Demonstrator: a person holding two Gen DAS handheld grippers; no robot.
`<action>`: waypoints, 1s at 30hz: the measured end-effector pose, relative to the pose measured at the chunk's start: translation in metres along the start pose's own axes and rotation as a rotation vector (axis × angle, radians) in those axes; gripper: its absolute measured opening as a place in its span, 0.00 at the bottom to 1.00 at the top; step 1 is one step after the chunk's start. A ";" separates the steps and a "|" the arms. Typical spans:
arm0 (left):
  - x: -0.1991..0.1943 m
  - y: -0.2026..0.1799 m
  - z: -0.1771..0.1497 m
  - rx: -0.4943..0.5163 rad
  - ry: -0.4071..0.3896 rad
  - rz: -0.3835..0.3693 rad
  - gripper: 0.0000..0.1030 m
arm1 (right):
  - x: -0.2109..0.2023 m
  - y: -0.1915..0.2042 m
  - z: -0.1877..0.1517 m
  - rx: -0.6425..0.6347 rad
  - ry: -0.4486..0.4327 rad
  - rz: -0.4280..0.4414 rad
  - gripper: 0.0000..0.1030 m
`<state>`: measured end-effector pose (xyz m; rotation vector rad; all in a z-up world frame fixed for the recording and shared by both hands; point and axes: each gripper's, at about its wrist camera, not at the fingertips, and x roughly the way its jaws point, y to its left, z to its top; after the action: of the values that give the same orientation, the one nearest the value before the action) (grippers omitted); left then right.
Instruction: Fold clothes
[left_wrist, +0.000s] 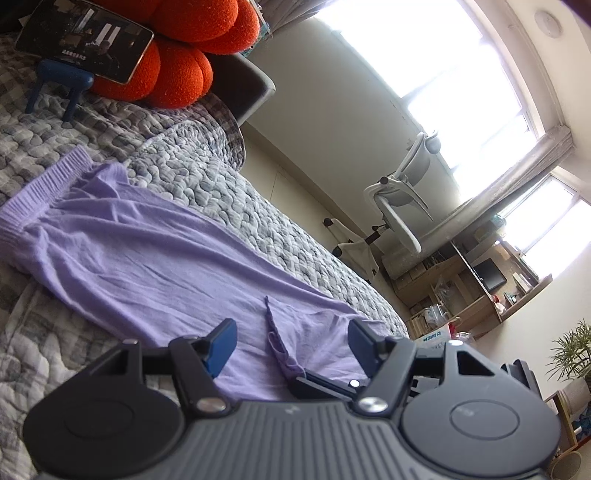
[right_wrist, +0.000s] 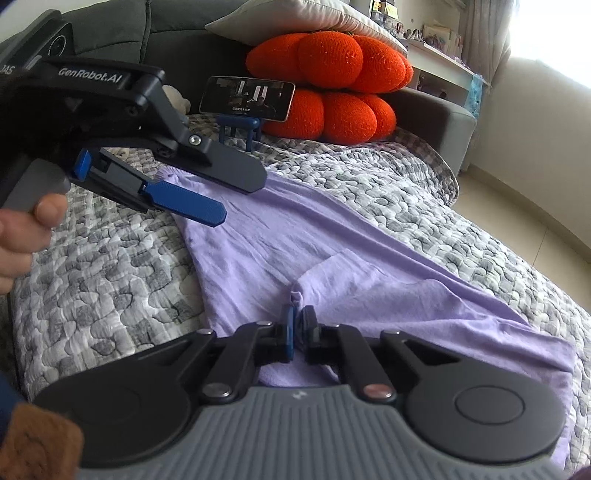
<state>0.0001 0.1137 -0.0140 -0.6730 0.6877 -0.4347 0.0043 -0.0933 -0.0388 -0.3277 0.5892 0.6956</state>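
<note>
while the right gripper (right_wrist: 298, 328) pinches a small bunched fold of the lilac garment (right_wrist: 332, 258), jaws nearly closed with cloth between the pads, the left gripper (right_wrist: 236, 195) hangs above the same garment with its jaws wide apart and nothing in them.

garment lies spread along the grey pebble-print quilt (right_wrist: 110, 288) on the bed, ribbed waistband (left_wrist: 44, 184) toward the headboard end, hem toward the near edge. looks like loose shorts or a skirt; cannot tell which.

step in hand, as judged: getting a second hold before lifting for a fold. the left claw would do best to come down on the hem or side edge apart from the pinched spot, taking both layers, so the two holds carry the cloth evenly. the right pinch is small; a hard pull could slip it free.

room: open quilt on both sides of the garment, enough to lay a fold flat. toward the headboard stand a phone (right_wrist: 247, 98) on a blue stand (right_wrist: 238, 129) and orange pumpkin cushions (right_wrist: 332, 85); keep the fold short of them. the bed's far side edge drops to the floor close to the cloth, so fold inward.
</note>
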 end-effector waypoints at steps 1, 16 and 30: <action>0.002 -0.001 0.000 -0.003 0.008 -0.007 0.66 | -0.002 0.000 0.000 0.003 -0.011 0.001 0.05; 0.061 -0.008 -0.008 -0.264 0.194 -0.120 0.78 | -0.025 -0.001 0.009 0.074 -0.146 -0.063 0.05; 0.083 -0.002 0.002 -0.220 0.162 -0.087 0.07 | -0.025 0.004 0.010 0.065 -0.158 -0.049 0.05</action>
<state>0.0592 0.0652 -0.0478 -0.8844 0.8695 -0.5020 -0.0101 -0.0980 -0.0166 -0.2231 0.4510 0.6472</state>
